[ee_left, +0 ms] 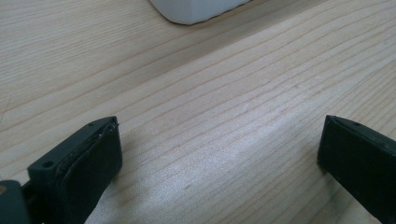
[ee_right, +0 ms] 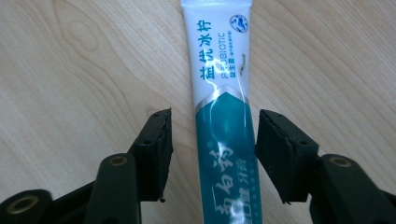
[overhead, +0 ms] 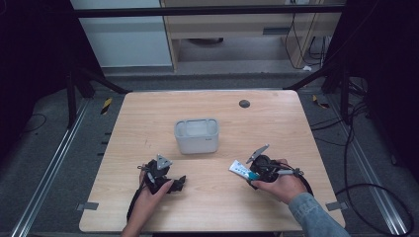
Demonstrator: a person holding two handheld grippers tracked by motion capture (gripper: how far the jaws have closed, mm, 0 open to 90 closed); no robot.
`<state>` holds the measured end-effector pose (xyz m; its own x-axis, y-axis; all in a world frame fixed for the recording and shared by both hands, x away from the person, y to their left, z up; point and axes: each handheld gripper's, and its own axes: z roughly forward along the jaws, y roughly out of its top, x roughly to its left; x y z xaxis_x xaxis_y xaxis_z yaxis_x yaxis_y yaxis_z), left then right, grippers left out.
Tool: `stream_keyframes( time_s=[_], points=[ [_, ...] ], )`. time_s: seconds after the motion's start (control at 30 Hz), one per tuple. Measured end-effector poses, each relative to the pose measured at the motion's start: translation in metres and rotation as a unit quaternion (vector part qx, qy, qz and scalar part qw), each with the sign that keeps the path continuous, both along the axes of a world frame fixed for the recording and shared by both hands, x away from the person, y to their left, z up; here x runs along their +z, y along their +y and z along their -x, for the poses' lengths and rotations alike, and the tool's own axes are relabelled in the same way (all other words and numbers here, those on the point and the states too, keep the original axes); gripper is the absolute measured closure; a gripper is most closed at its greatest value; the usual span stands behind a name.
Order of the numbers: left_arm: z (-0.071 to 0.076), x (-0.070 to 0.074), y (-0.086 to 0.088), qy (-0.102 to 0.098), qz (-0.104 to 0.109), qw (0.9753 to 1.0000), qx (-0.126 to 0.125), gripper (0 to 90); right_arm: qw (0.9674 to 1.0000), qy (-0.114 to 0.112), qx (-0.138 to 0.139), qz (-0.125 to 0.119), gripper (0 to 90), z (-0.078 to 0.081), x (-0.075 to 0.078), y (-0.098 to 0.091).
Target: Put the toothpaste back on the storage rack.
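Note:
A white and teal toothpaste tube [ee_right: 219, 88] lies flat on the wooden table [overhead: 148, 113] at the front right, its white end toward the middle [overhead: 240, 169]. My right gripper [ee_right: 212, 135] is open around the tube's teal half: there is a clear gap at one pad and the other pad [ee_right: 275, 149] sits right beside the tube. In the high view the right gripper [overhead: 253, 174] is held in a hand with a blue sleeve. My left gripper [ee_left: 219, 144] is wide open over bare wood at the front left [overhead: 165, 174], with nothing between its fingers.
A white open-topped box [overhead: 196, 136] stands in the middle of the table, and its corner [ee_left: 196, 9] shows ahead of the left gripper. A small dark round spot [overhead: 244, 103] lies near the far edge. Cables trail on the floor at the right.

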<state>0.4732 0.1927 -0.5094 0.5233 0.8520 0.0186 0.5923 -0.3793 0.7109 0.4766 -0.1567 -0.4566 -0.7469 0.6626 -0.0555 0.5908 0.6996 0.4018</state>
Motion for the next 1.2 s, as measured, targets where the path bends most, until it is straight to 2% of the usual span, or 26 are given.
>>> stream_keyframes(
  time_s=[0.07, 0.2, 0.33, 0.37, 0.6, 0.73, 1.03, 1.2],
  points=[
    [0.000, 0.000, 0.000, 0.000, 0.000, 1.0000, 0.000, 0.0, 1.0000, 0.004, 0.003, 0.004, 48.0, -0.004, -0.003, 0.003],
    [0.000, 0.000, 0.000, 0.000, 0.000, 1.0000, 0.000, 0.0, 0.9998, 0.010, -0.012, 0.009, 48.6, -0.012, -0.004, 0.006],
    [0.000, 0.000, 0.000, 0.000, 0.000, 1.0000, 0.000, 0.0, 0.9997, 0.018, -0.010, 0.013, 48.4, -0.017, -0.005, 0.007],
    [0.000, 0.000, 0.000, 0.000, 0.000, 1.0000, 0.000, 0.0, 0.9995, 0.027, -0.009, 0.013, 48.4, -0.020, -0.007, 0.008],
    [0.000, 0.000, 0.000, 0.000, 0.000, 1.0000, 0.000, 0.0, 0.9991, 0.038, -0.004, 0.016, 49.1, -0.028, -0.011, 0.011],
    [0.000, 0.000, 0.000, 0.000, 0.000, 1.0000, 0.000, 0.0, 0.9989, 0.044, -0.003, 0.016, 53.1, -0.030, -0.013, 0.014],
    [0.000, 0.000, 0.000, 0.000, 0.000, 1.0000, 0.001, 0.0, 0.9985, 0.048, -0.001, 0.025, 56.1, -0.032, -0.013, 0.016],
    [0.000, 0.000, 0.000, 0.000, 0.000, 1.0000, 0.001, 0.0, 0.9987, 0.035, 0.011, 0.035, 60.2, -0.031, -0.012, 0.017]
  ],
)
